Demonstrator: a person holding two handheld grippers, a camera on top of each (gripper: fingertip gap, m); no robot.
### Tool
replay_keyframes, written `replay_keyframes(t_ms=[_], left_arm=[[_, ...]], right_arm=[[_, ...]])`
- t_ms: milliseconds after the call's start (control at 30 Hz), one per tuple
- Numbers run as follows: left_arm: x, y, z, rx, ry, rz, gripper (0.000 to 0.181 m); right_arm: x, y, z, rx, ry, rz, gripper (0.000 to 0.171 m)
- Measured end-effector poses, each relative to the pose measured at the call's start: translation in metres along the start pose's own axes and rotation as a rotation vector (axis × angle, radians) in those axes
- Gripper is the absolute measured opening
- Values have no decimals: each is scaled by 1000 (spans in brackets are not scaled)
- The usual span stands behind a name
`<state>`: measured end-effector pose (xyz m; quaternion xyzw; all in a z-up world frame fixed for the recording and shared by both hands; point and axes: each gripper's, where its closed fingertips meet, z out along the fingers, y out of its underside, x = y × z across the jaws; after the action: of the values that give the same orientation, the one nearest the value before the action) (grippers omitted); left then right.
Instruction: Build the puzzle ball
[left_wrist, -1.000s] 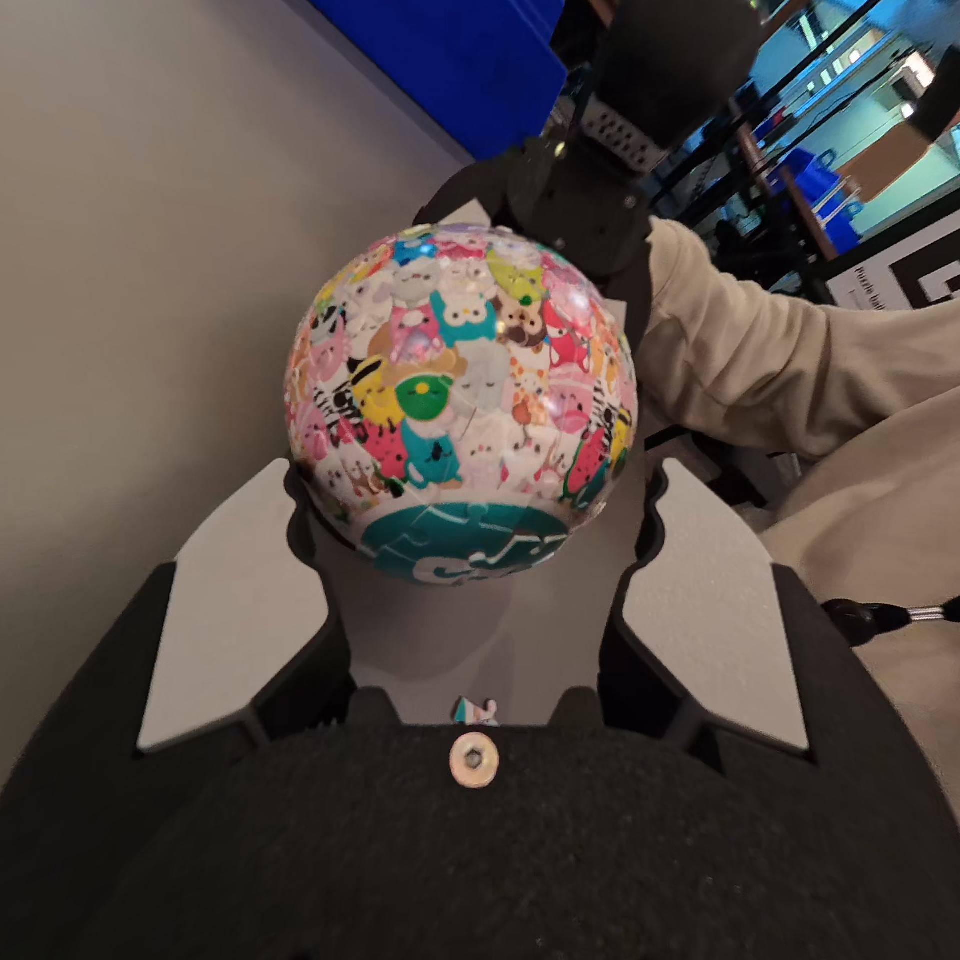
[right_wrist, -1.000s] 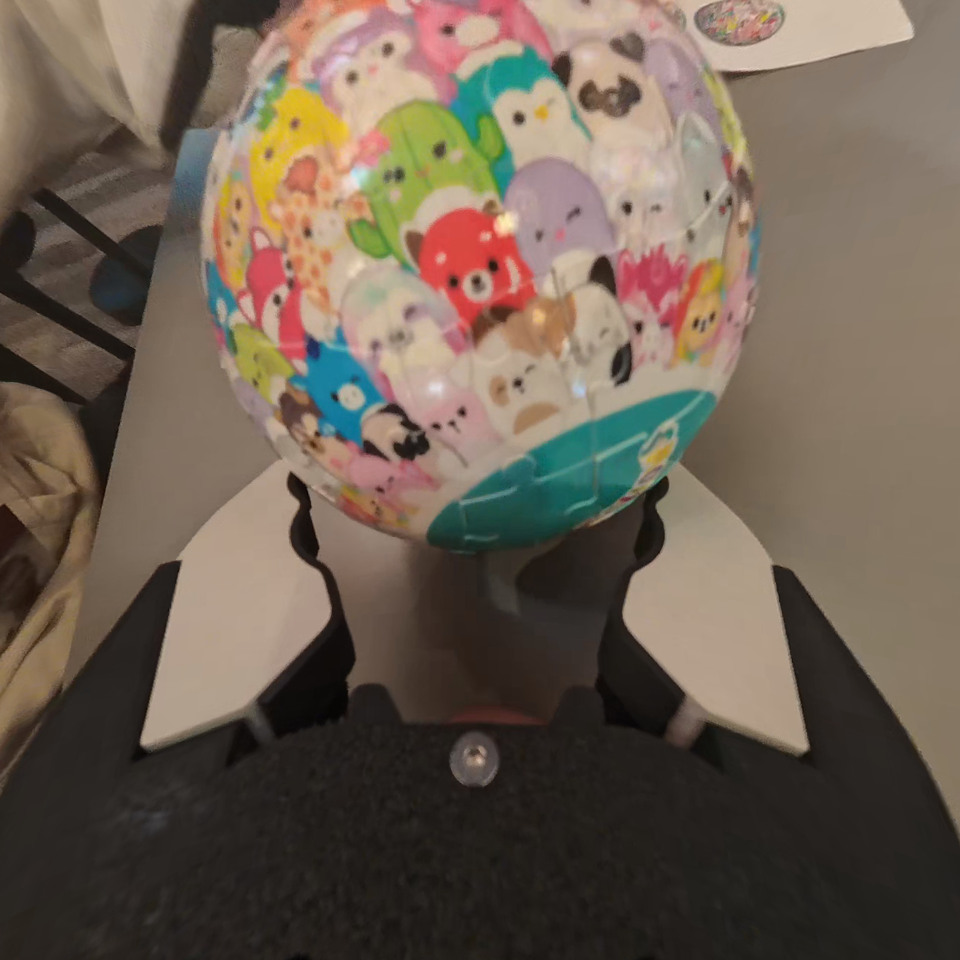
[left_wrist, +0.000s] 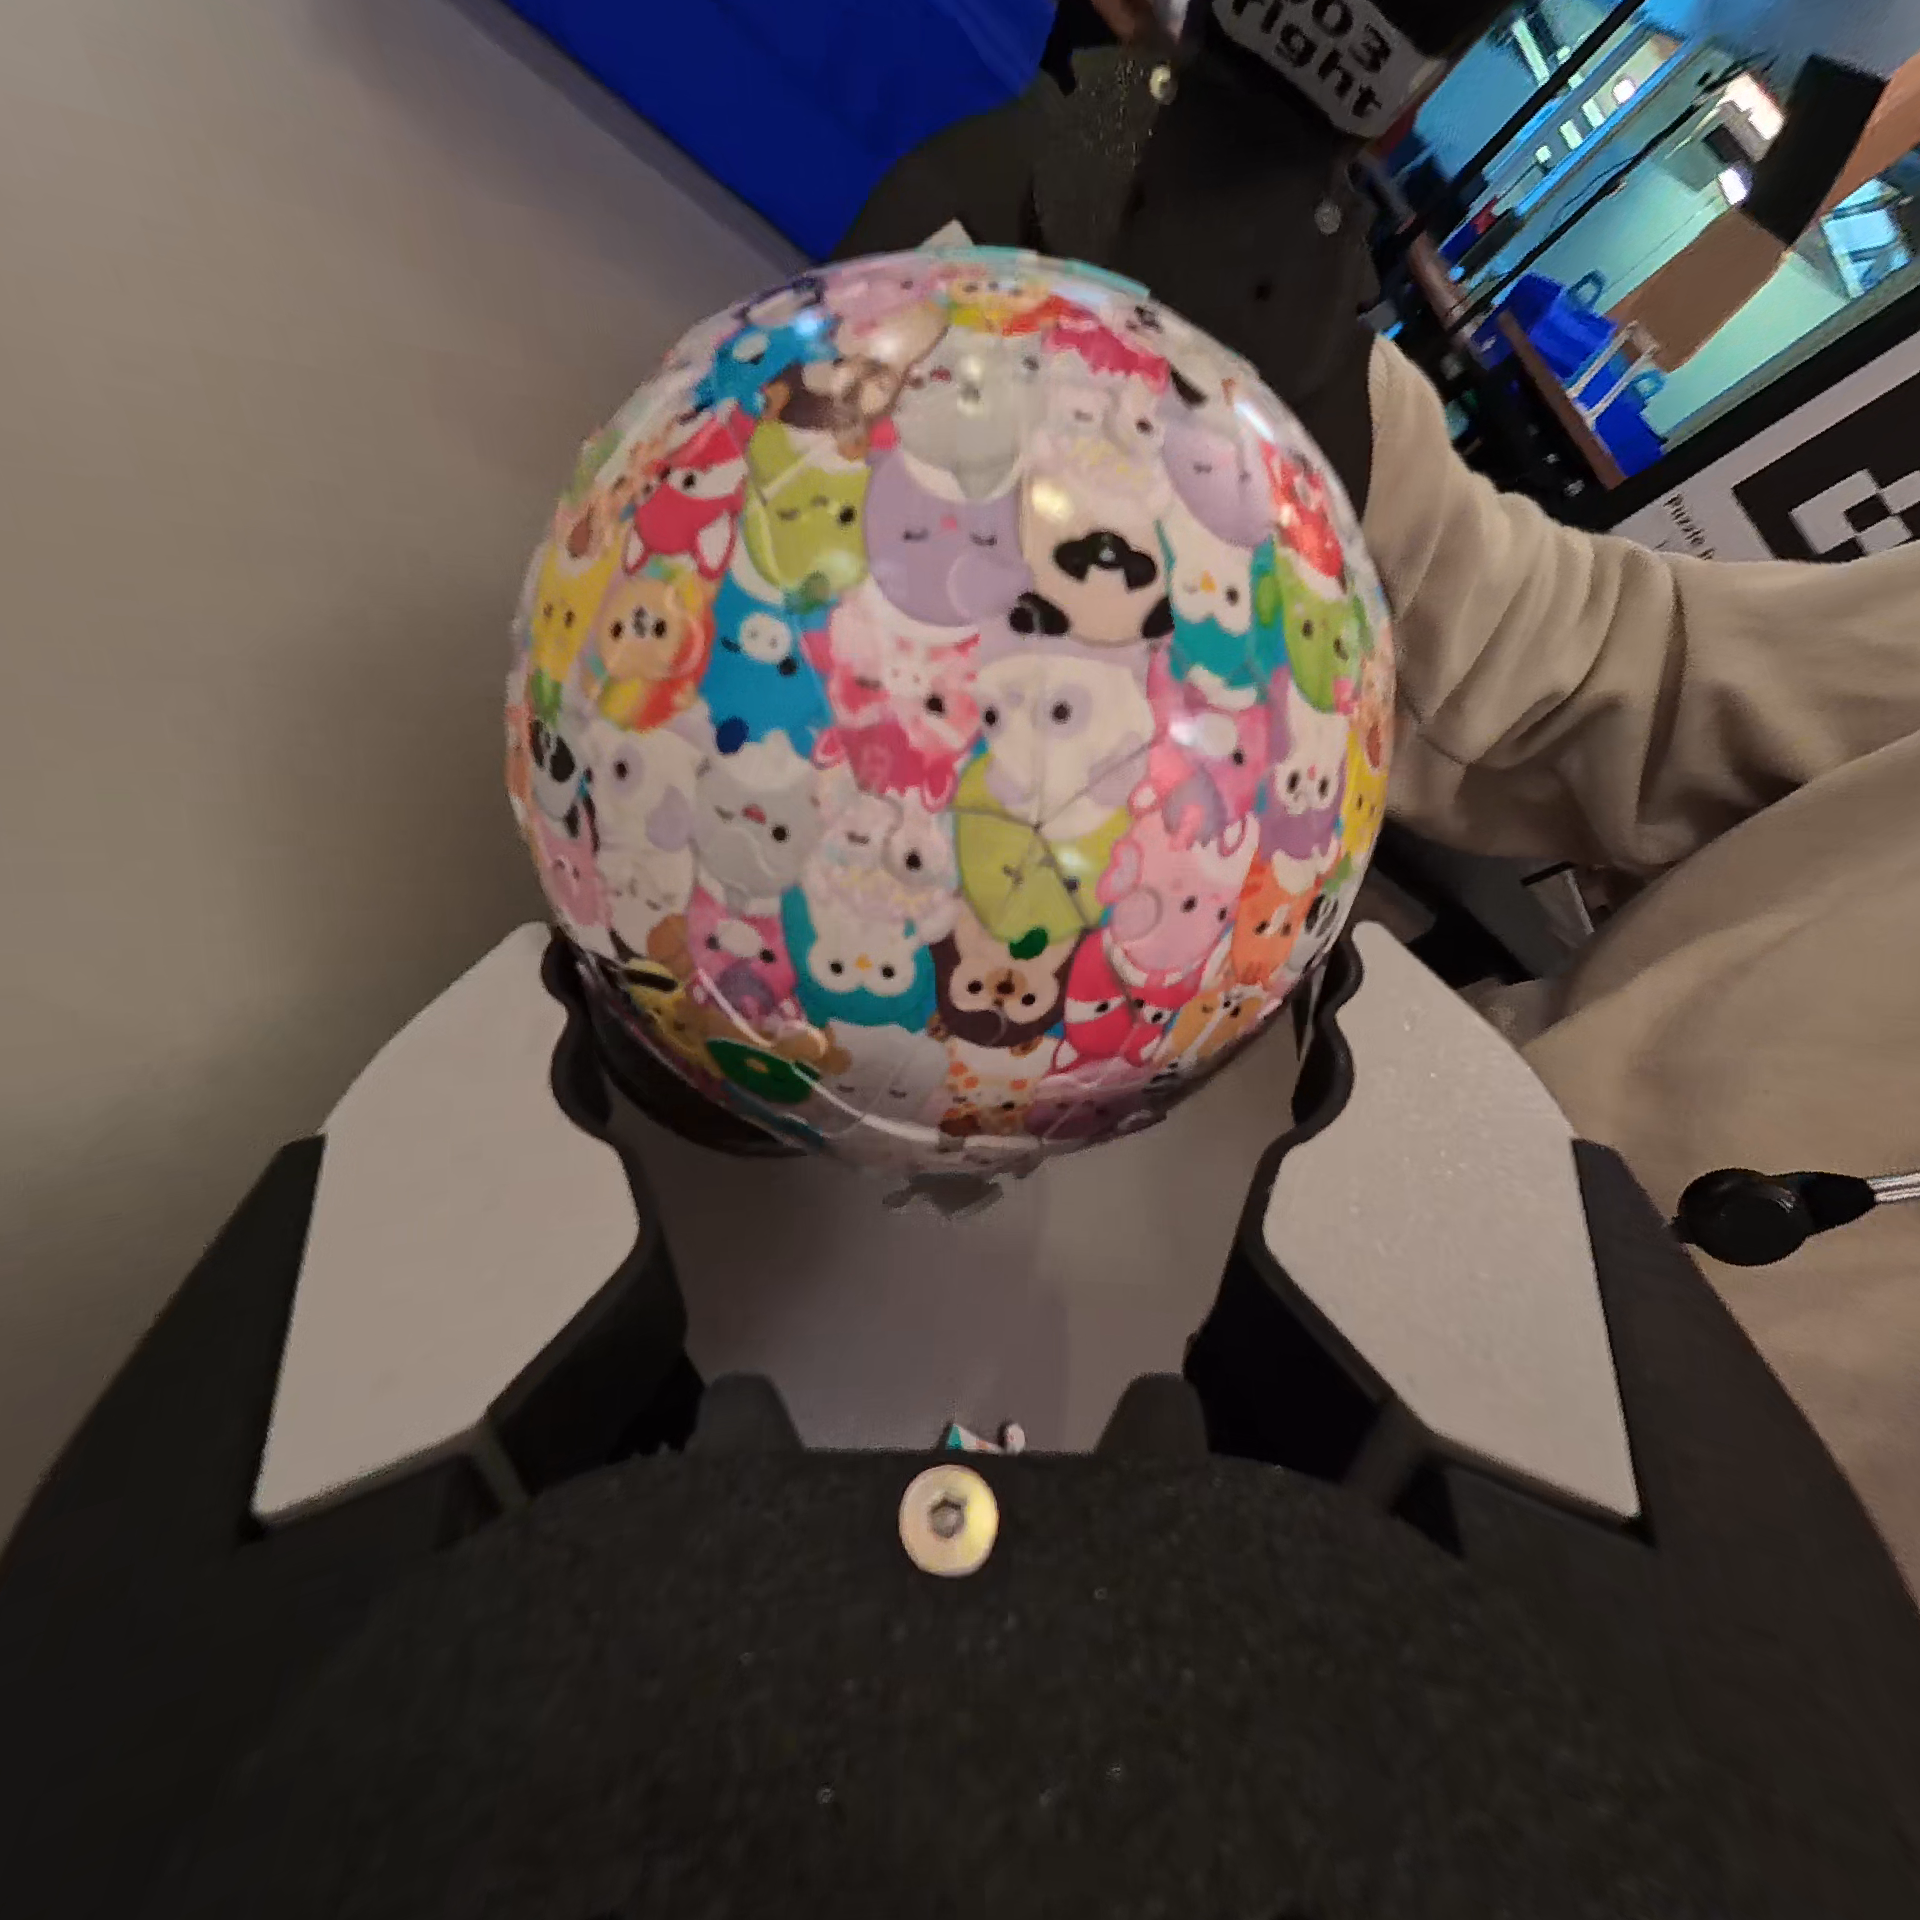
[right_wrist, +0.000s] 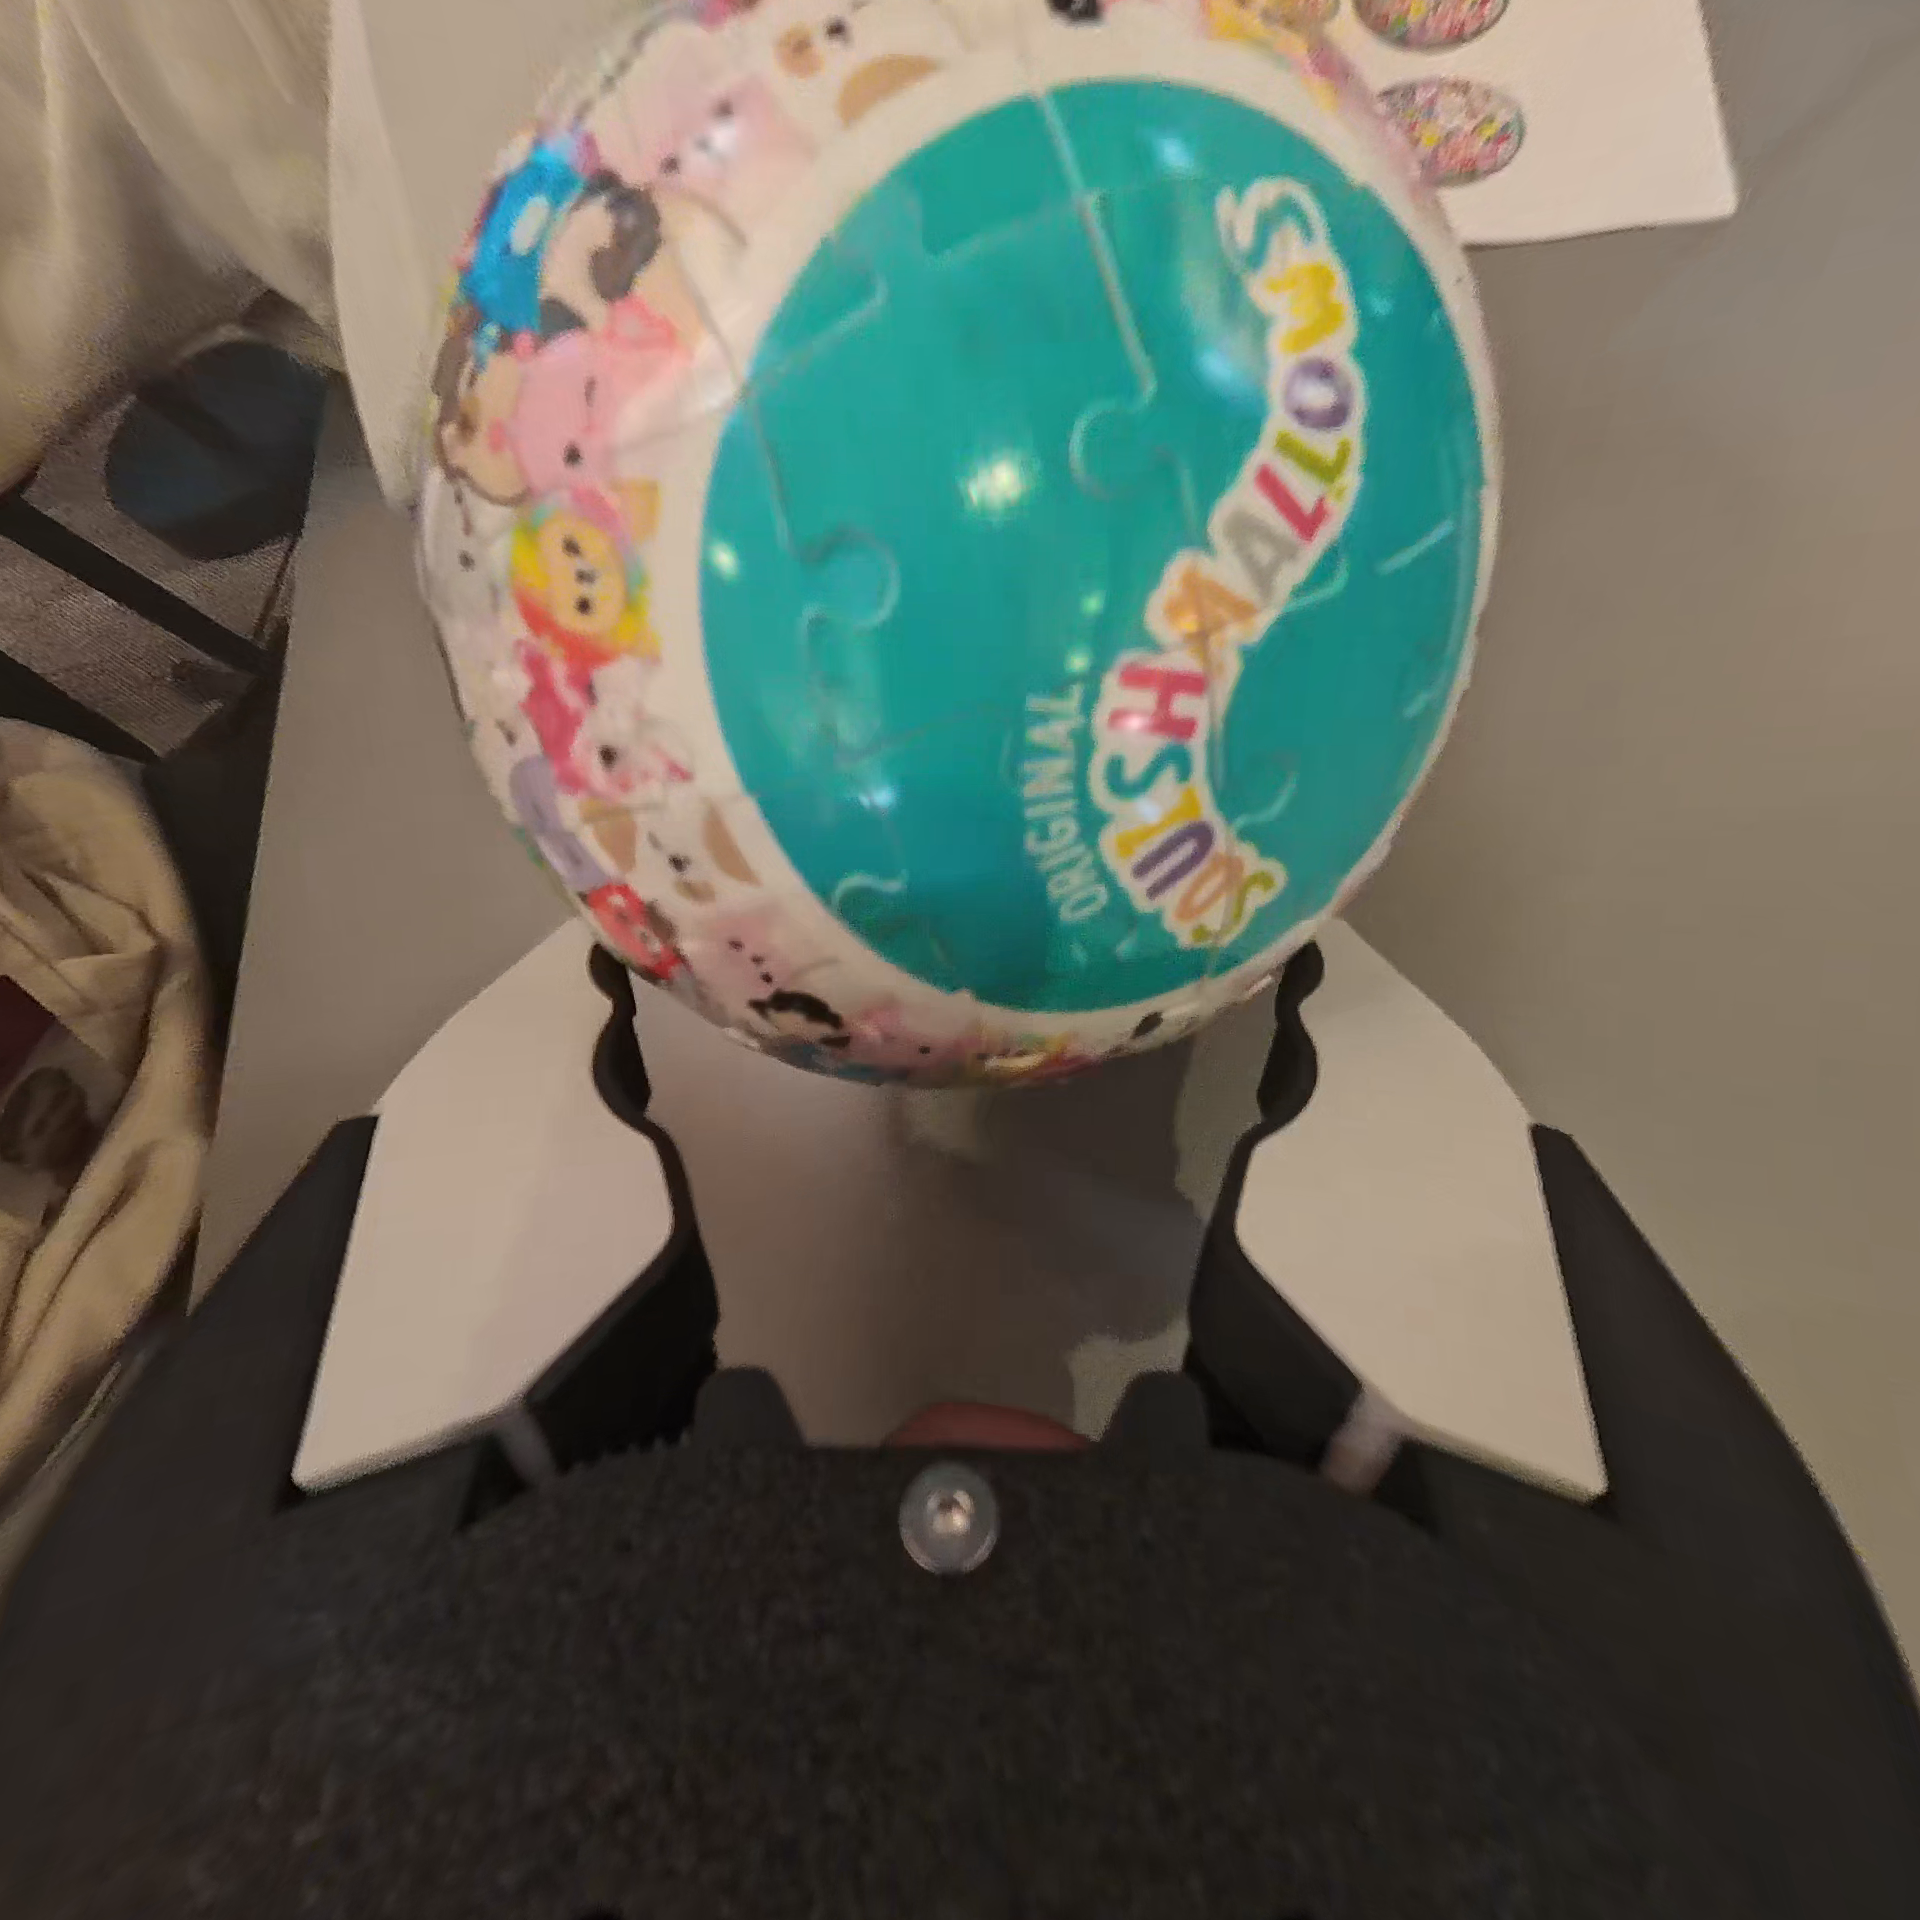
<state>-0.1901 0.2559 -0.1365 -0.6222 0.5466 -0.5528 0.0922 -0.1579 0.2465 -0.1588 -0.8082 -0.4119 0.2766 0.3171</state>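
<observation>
The round puzzle ball (left_wrist: 951, 707), glossy and crowded with bright cartoon animals, sits between the fingertips of the left gripper (left_wrist: 951, 997); both black tips press its lower sides, so those fingers are clamped on it, lifted above the grey table (left_wrist: 208, 623); from the right wrist view the same ball (right_wrist: 966, 540) shows a teal circular panel of interlocked pieces facing the camera; the right gripper (right_wrist: 956, 997) has its tips against the ball's underside edges too, grasping it; far right on the table lies a white paper sheet (right_wrist: 1621, 156); a beige sleeve (left_wrist: 1558, 665) reaches in behind the ball at right.
</observation>
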Motion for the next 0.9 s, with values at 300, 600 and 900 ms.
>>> replay_keyframes(t_ms=[300, 600, 900], left_arm=[[23, -58, -19, 272, 134, 154, 129], [62, -132, -52, 493, 210, 277, 128], [89, -163, -76, 581, 238, 348, 129]], right_arm=[[10, -63, -62, -205, 99, -157, 116], [10, -139, -125, -405, 209, -274, 115], [-1, -183, -152, -488, 270, -341, 115]])
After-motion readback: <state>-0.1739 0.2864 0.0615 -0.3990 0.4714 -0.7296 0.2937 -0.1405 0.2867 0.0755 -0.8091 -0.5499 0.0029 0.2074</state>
